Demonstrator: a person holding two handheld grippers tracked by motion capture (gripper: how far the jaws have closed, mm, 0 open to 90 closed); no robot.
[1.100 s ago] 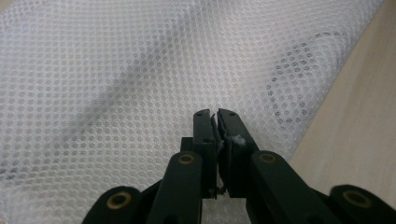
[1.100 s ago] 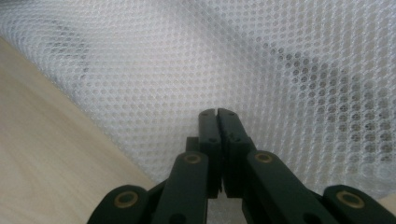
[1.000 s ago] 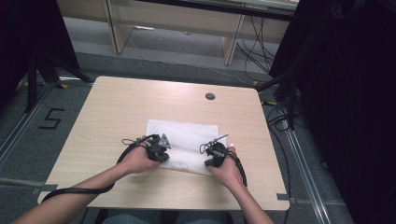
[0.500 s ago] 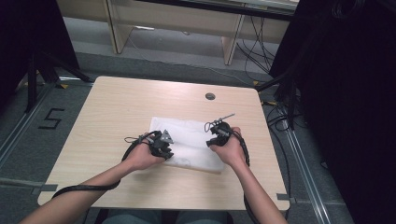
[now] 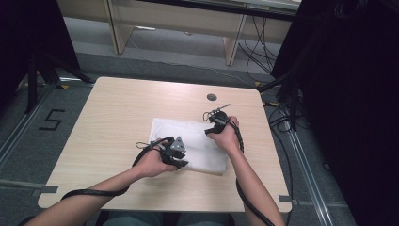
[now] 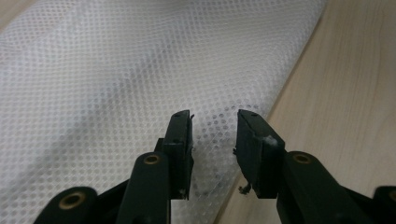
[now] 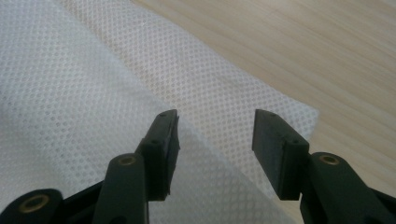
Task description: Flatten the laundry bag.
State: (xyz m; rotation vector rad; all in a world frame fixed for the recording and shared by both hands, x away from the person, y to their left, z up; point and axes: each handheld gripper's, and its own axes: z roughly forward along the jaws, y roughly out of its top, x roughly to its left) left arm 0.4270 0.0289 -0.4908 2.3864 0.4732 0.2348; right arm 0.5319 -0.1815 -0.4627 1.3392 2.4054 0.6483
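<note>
A white mesh cloth [image 5: 195, 141] lies folded flat on the wooden table [image 5: 117, 117]. My left gripper [image 5: 179, 156] is at the cloth's near edge. In the left gripper view its jaws [image 6: 214, 126] stand apart over the mesh [image 6: 116, 70], just inside the cloth's edge; they have just been opening, and nothing is pinched. My right gripper [image 5: 214, 123] is at the cloth's far right corner. In the right gripper view its jaws [image 7: 215, 122] are wide apart above a folded layer [image 7: 70, 93]; they too have just been opening, with no cloth gripped.
A round cable hole [image 5: 211, 97] sits in the table behind the cloth. Bare wood [image 7: 303, 46] lies beyond the cloth's corner. Cables [image 5: 282, 117] trail off the table's right side. Desk legs [image 5: 234, 43] stand on the floor behind.
My right hand has moved from the cloth's near edge away to its far right corner. My left hand has shifted a little to the right along the near edge.
</note>
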